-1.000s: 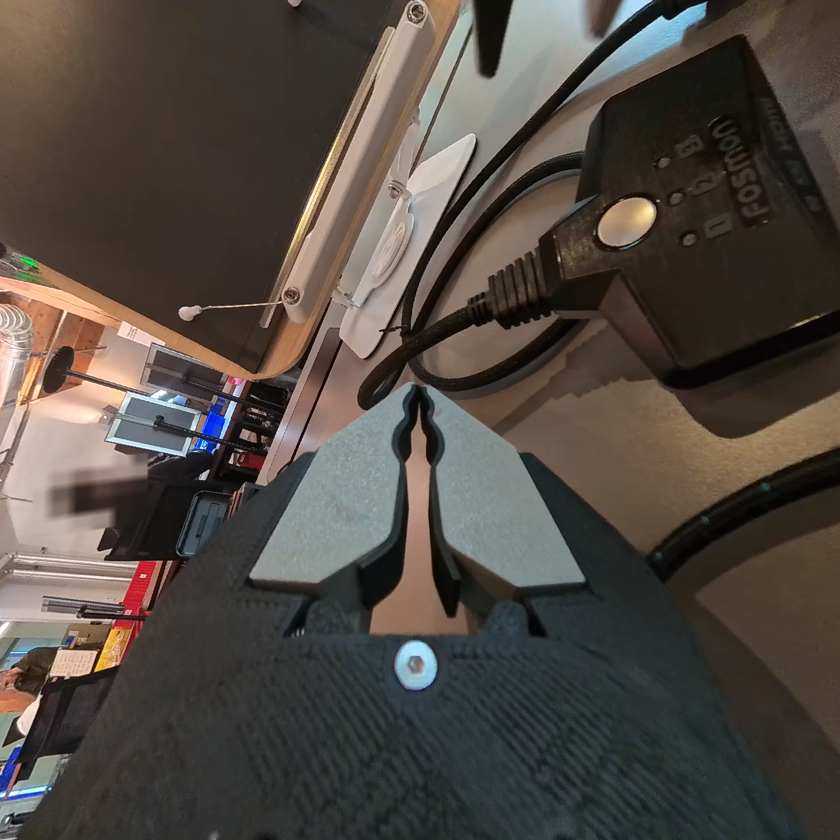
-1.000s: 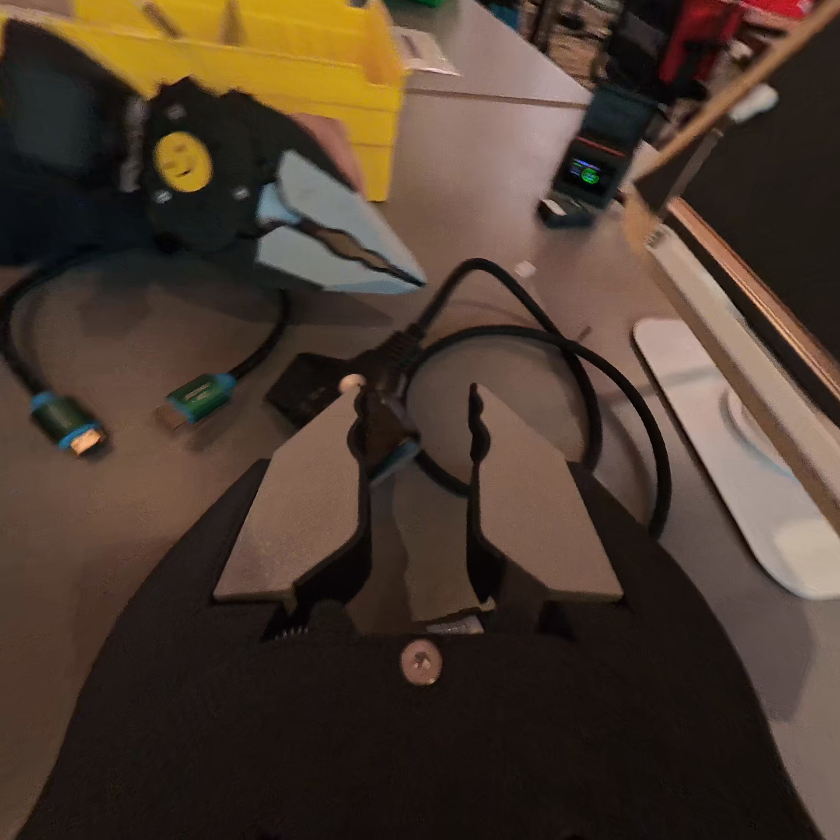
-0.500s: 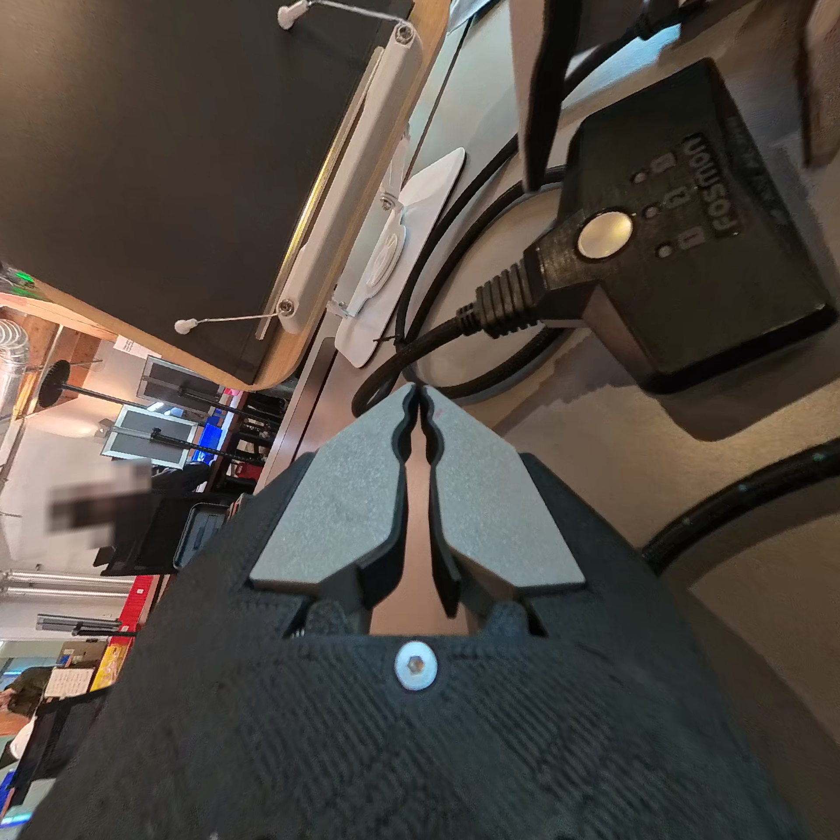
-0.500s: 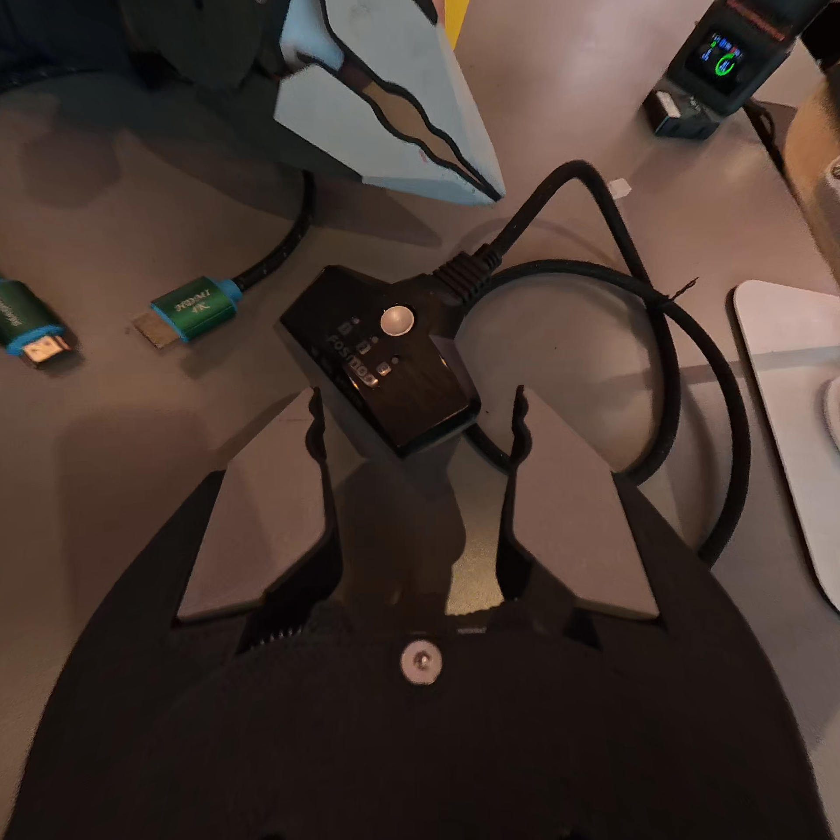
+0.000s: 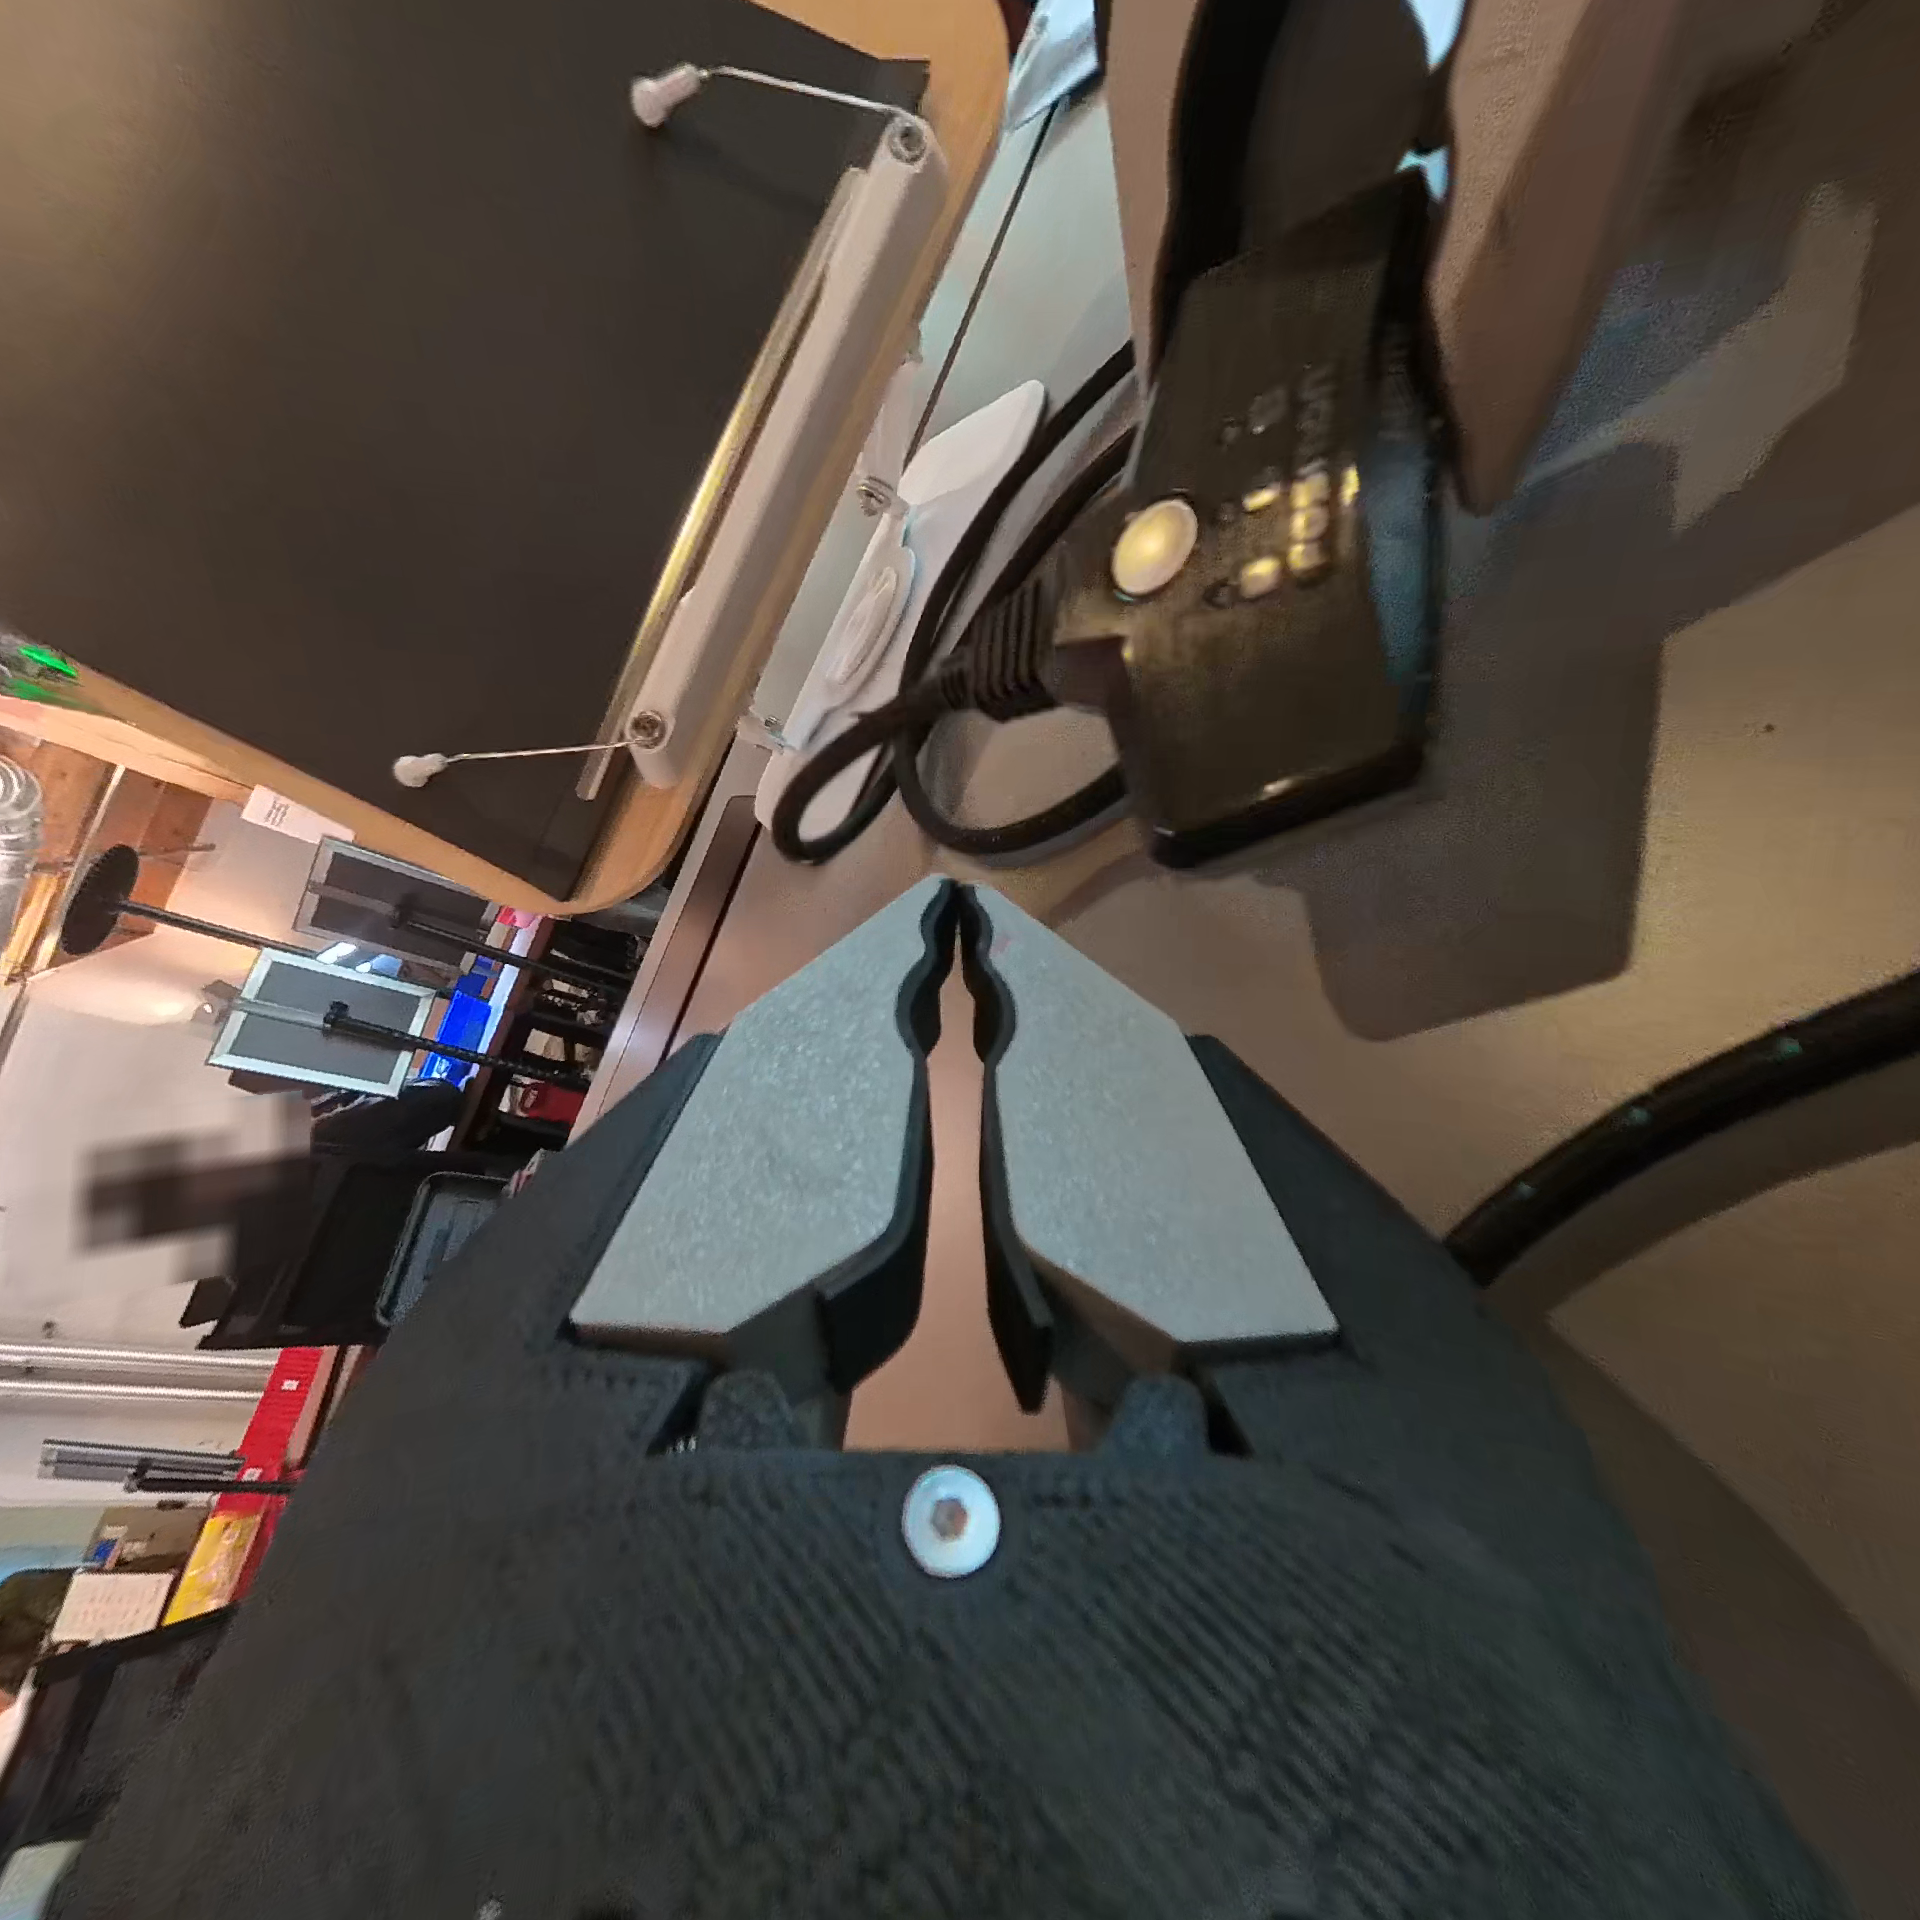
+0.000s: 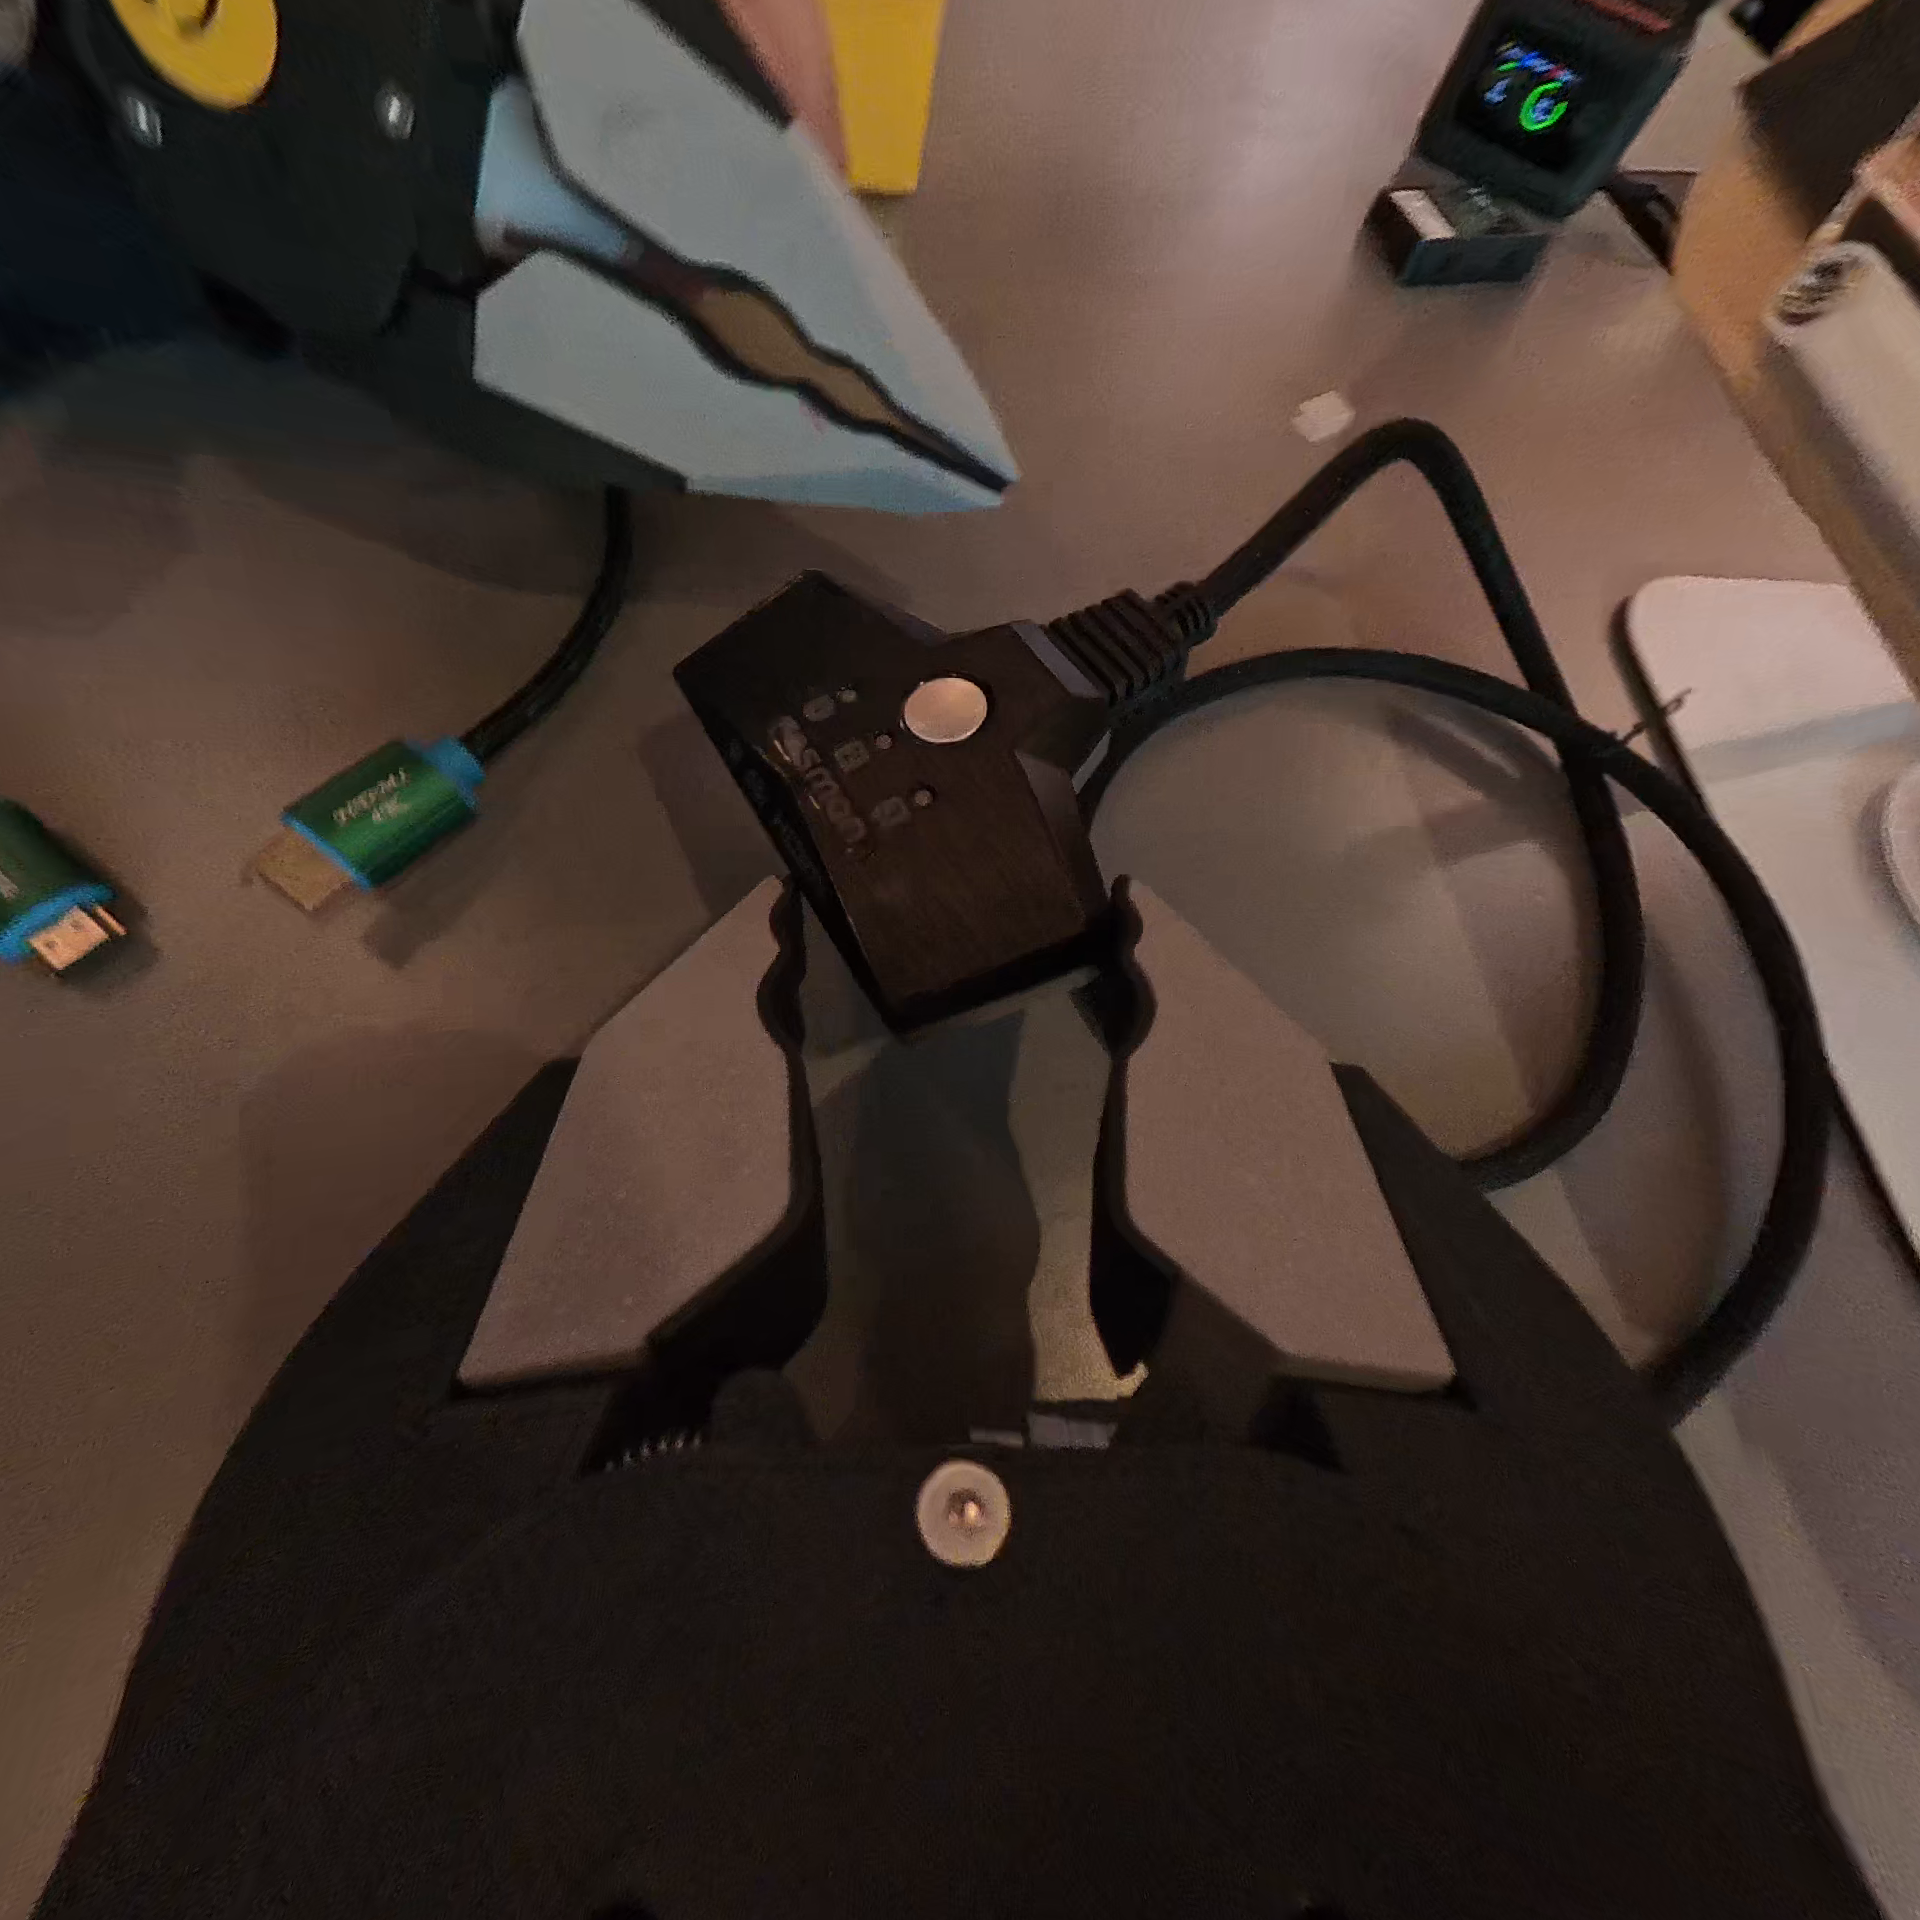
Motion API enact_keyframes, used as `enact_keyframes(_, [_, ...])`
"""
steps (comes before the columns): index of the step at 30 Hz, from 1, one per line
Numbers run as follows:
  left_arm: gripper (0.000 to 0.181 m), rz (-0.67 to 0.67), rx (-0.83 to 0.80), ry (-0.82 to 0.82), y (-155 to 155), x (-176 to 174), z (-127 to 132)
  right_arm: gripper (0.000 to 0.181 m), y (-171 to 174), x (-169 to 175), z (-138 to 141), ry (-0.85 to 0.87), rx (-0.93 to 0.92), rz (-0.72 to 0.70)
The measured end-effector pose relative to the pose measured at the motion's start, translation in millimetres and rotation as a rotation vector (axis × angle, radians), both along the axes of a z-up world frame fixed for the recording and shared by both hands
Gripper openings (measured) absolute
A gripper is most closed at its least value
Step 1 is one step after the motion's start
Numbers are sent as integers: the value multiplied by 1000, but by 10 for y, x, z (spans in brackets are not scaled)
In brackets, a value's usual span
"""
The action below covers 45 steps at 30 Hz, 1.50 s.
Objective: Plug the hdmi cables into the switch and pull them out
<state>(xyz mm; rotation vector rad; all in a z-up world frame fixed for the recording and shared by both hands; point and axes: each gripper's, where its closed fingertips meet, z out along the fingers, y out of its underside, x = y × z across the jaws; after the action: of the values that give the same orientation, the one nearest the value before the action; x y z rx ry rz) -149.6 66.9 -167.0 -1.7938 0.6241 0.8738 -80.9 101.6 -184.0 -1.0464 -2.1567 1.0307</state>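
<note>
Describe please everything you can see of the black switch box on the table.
The switch is a small flat black box, plastic by its look, on the grey table. Its top carries a round silver button, small indicator dots and pale markings. A thick black braided cable leaves one corner and loops beside it. The right gripper has its fingers on both sides of the box's near end. Its ports are not visible.

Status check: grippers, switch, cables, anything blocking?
Right gripper clamped on switch. Left gripper shut, empty, beside it. Two green HDMI plugs unplugged on table. Black tail cable looped right, nothing blocking.
</note>
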Motion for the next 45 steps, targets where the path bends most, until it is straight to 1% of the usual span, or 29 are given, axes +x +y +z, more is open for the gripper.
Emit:
enact_keyframes(4, [0, -36, 31, -54, 1, 68, 38, 51, 173, -42, 138, 3, -152, -87])
enact_keyframes(6, [15, -43, 36, -43, 12, 93, 39, 50, 226, -50, 182, 5, -208, -111])
enact_keyframes(7, [17, -55, 34, -50, 15, 121, 31, 50, 238, -52, 203, 7, -232, -115])
enact_keyframes(10, [32, -89, 25, -61, 19, 198, 24, 50, 183, -41, 275, 12, -304, -87])
enact_keyframes(14, [38, -119, 42, -38, 29, 267, 43, 49, 40, -43, 283, 0, -332, -36])
enact_keyframes(18, [36, -116, 64, 47, 36, 274, 75, 47, -101, -52, 211, -36, -329, 6])
enact_keyframes(20, [30, -129, 46, 67, 41, 305, 35, 47, -169, -53, 208, -45, -348, 31])
enact_keyframes(25, [30, -135, 44, 89, 31, 304, 75, 46, -207, -57, 211, -51, -361, 52])
enact_keyframes(29, [29, -117, 31, 84, 32, 262, 105, 47, -189, -97, 219, -54, -392, 31])
enact_keyframes(35, [30, -88, 4, 122, 35, 209, 74, 46, -132, -127, 142, -80, -348, -7])
enact_keyframes(41, [29, -55, 23, 108, 21, 128, 109, 39, -46, -137, 155, -63, -325, -43])
enact_keyframes(45, [29, -46, 24, 123, 20, 112, 101, 34, -55, -135, 134, -68, -316, -40])
